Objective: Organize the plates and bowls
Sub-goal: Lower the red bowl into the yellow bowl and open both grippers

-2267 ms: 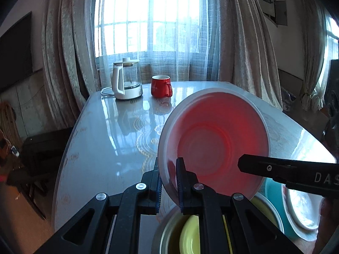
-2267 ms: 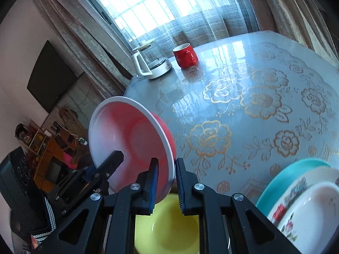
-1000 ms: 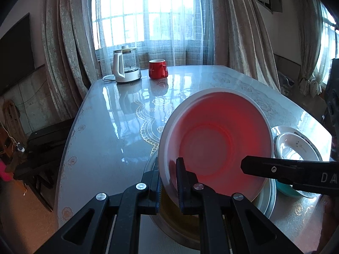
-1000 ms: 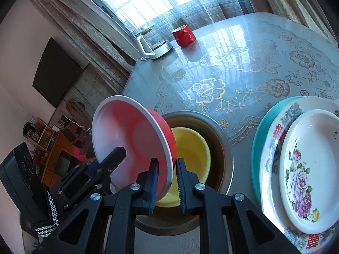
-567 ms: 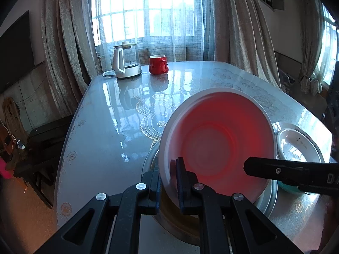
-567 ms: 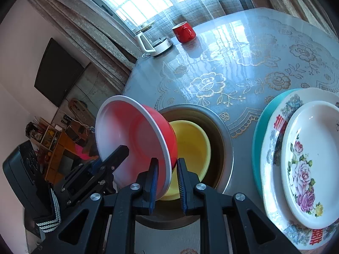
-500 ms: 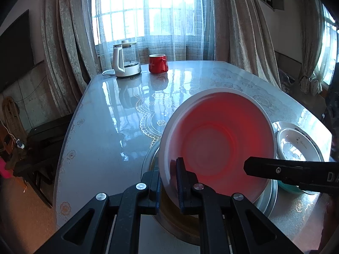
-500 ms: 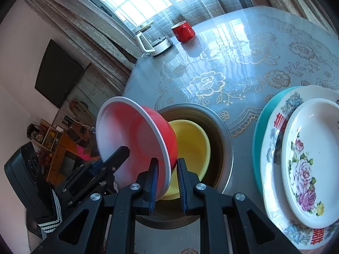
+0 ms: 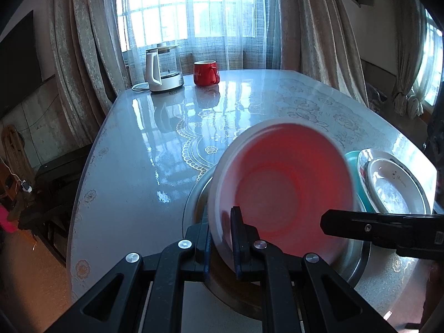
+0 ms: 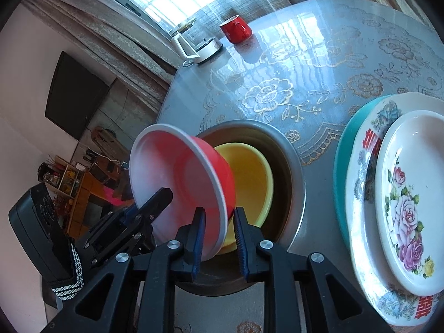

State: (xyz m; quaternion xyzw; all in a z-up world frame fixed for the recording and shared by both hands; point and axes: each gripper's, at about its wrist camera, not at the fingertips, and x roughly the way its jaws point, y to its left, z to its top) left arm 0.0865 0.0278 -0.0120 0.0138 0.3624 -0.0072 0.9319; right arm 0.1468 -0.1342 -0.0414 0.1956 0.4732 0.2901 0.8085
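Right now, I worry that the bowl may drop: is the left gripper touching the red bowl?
Touching. The left wrist view shows the left gripper shut on the red bowl, its white rim pinched between both pads.

Red bowl (image 10: 194, 177) with white rim, yellow bowl (image 10: 249, 177) inside grey metal basin (image 10: 294, 172); rose-patterned white plates (image 10: 410, 194) on teal plate (image 10: 340, 166); gold-flowered bench (image 10: 305, 63).

Non-task items, 5 entries:
1 table (image 9: 133, 149), glossy cover with gold floral lace print.
1 glass kettle (image 9: 164, 68), white handle, on its base at the table's 12 o'clock end.
1 red mug (image 9: 205, 73), just beside the kettle at its 3 o'clock.
Beige curtains (image 9: 83, 55) flanking a bright window (image 9: 194, 5).
1 dark wall screen (image 10: 75, 97) at 9 o'clock.
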